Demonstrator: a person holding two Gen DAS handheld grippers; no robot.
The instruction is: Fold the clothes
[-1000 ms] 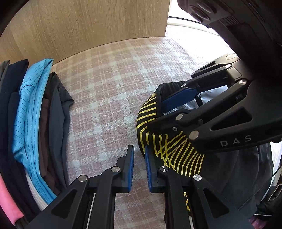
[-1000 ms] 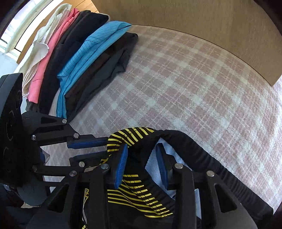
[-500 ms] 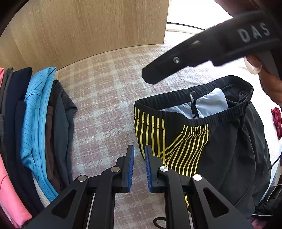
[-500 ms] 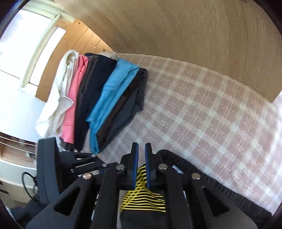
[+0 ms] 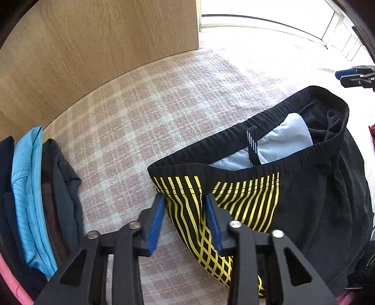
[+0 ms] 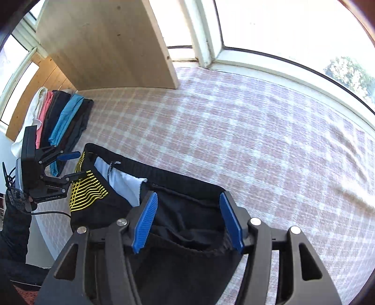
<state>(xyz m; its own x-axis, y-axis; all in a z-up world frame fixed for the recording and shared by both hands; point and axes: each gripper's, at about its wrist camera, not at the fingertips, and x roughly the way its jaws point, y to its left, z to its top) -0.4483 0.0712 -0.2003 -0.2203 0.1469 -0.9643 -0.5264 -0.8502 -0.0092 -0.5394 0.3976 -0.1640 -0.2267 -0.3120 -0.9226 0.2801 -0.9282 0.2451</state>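
Checked bedspread [image 6: 234, 131]; left gripper [image 6: 70, 164] reads "GenRobot.AI".

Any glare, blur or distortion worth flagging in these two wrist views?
Left wrist: window blown out top right, bedspread washed pale beneath it, wooden panel bowed by the fisheye. Right wrist: window overexposed, bedspread's plaid smeared toward the right, shorts fairly sharp.

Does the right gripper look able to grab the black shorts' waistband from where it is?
Probably yes. The right gripper, its jaws just opened, hangs right over the end of the waistband. Only the shorts show between its pads, and nothing else is in the way.
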